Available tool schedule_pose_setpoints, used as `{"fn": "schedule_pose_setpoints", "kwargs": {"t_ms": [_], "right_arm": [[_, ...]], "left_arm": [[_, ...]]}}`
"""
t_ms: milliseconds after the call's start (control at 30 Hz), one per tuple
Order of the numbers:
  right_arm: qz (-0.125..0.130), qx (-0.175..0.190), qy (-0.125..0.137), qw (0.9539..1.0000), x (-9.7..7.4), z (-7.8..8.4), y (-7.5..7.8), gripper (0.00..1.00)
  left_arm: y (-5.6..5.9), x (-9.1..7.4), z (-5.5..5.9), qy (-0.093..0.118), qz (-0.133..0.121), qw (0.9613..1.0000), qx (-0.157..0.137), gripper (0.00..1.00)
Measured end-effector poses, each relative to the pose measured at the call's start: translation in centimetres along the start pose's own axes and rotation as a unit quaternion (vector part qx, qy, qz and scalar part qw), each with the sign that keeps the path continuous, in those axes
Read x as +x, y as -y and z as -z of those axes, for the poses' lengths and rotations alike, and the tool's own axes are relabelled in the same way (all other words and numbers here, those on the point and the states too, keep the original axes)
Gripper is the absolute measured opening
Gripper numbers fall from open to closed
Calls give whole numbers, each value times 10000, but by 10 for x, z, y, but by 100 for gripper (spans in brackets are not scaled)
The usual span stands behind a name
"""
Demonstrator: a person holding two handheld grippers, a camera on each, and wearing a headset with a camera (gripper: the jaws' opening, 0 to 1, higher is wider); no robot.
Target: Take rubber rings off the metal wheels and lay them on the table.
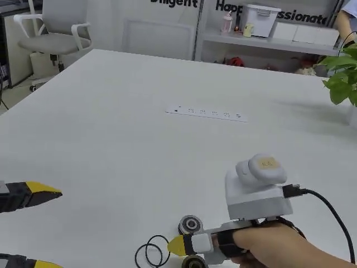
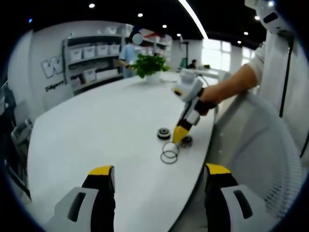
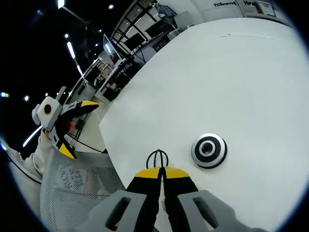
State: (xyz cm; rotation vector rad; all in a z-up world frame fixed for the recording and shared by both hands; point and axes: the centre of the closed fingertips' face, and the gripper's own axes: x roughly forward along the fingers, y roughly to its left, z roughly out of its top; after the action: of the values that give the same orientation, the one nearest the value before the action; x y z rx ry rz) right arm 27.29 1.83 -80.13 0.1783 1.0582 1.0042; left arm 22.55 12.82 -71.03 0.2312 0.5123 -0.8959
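My right gripper (image 1: 172, 245), held in my hand (image 1: 279, 245) at the near right of the white table (image 1: 111, 139), has its yellow-tipped jaws pressed together. Its tips touch the right-hand edge of the rubber rings (image 1: 152, 252), two thin black loops lying overlapped and flat on the table near its front edge. In the right gripper view the loops begin exactly at the closed tips, and I cannot tell whether a ring is pinched between them or merely touched. One metal wheel (image 1: 191, 225) lies flat just beyond the gripper, apart from the rings, its dark hub upward. A second wheel (image 1: 194, 262) lies on the near side, partly hidden under the gripper. My left gripper (image 1: 58, 229) hangs at the near left, well apart from the rings, its jaws spread wide and holding nothing; the left gripper view looks between them towards the rings and both wheels. Farther off, a white power strip (image 1: 206, 113) lies at mid-table, and a green plant (image 1: 341, 75) stands at the far right.
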Motion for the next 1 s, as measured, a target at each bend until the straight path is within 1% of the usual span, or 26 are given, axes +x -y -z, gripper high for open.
{"fn": "schedule_pose_setpoints", "kwargs": {"t_ms": [67, 100, 133, 167, 200, 333, 500, 567, 633, 767, 867, 933, 1000], "right_arm": [[126, -147, -61, 9998, -1, 5, 6, 0], [128, -145, -58, 9998, -1, 6, 7, 0], [82, -94, 27, 9999, -1, 4, 9, 0], [43, 27, 58, 10000, -1, 3, 8, 0], [56, 90, 116, 9999, -2, 1, 11, 0], [64, 47, 148, 9999, -1, 0, 11, 0], [101, -216, 65, 9997, -1, 3, 11, 3], [138, -363, 81, 9992, -4, 1, 11, 3], [163, -437, 110, 9989, -7, -1, 13, 3], [245, -589, 270, 9976, -18, -11, 17, 4], [325, -714, 469, 9958, -27, -21, 21, 4], [359, -726, 582, 9950, -31, -26, 23, 5], [362, -710, 761, 9939, -37, -34, 29, 5]], "left_arm": [[0, 0, 0, 12, -6, 10000, -9, 77], [0, 0, 0, 18, -6, 10000, -17, 77], [0, 0, 0, 22, -5, 10000, -20, 77], [-1, 0, 0, 18, -8, 10000, -20, 77], [-1, 1, 0, 9, -12, 10000, -22, 77], [-1, 3, -2, -12, 15, 10000, 2, 77], [-2, 4, -7, -16, 34, 10000, 56, 77], [-3, 4, -10, -24, 30, 10000, 88, 77], [-4, 5, -12, -24, 35, 9999, 109, 77], [-5, 8, -19, -11, 58, 9998, 174, 77], [-5, 10, -25, 9, 104, 9997, 235, 77], [-6, 12, -29, 24, 129, 9995, 279, 77], [-5, 16, -36, 47, 177, 9992, 348, 77]]}}
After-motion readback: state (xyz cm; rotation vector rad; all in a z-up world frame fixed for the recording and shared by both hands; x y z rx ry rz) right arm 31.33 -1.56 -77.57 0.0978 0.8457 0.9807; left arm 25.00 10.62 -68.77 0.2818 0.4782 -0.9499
